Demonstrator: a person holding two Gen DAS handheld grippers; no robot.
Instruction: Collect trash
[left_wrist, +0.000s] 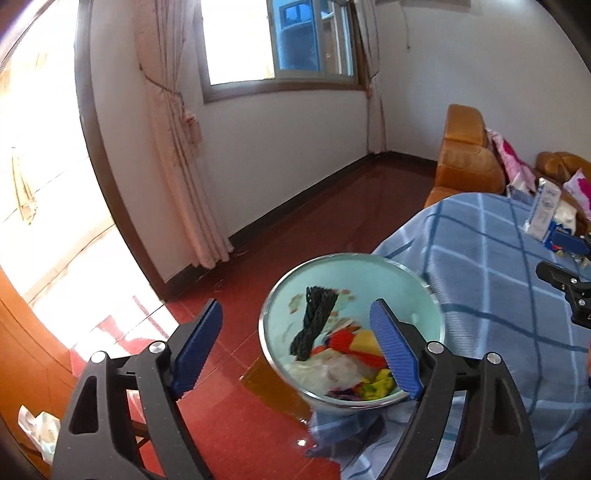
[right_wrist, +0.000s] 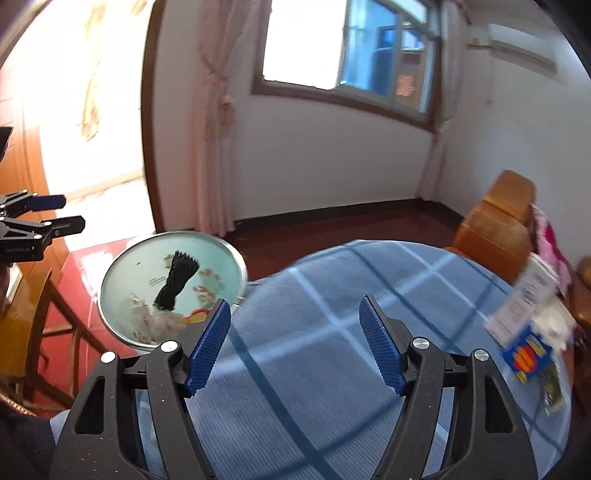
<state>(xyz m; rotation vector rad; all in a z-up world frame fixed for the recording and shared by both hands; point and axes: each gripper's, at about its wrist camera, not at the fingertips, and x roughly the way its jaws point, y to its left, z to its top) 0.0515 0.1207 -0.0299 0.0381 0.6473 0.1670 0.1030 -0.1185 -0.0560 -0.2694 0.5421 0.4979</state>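
A pale green basin with a metal rim sits at the left edge of the blue checked table. It holds a black mesh piece, white paper and colourful wrappers. My left gripper is open and empty, its jaws wide above the basin's near side. My right gripper is open and empty over the tablecloth, to the right of the basin. More trash lies at the table's right: a white carton, a blue wrapper and a dark packet.
A red glossy floor lies beyond the table. Orange sofas with pink cloth stand at the right. A wooden chair is at the left. Crumpled paper lies at the lower left. A window and curtains stand on the far wall.
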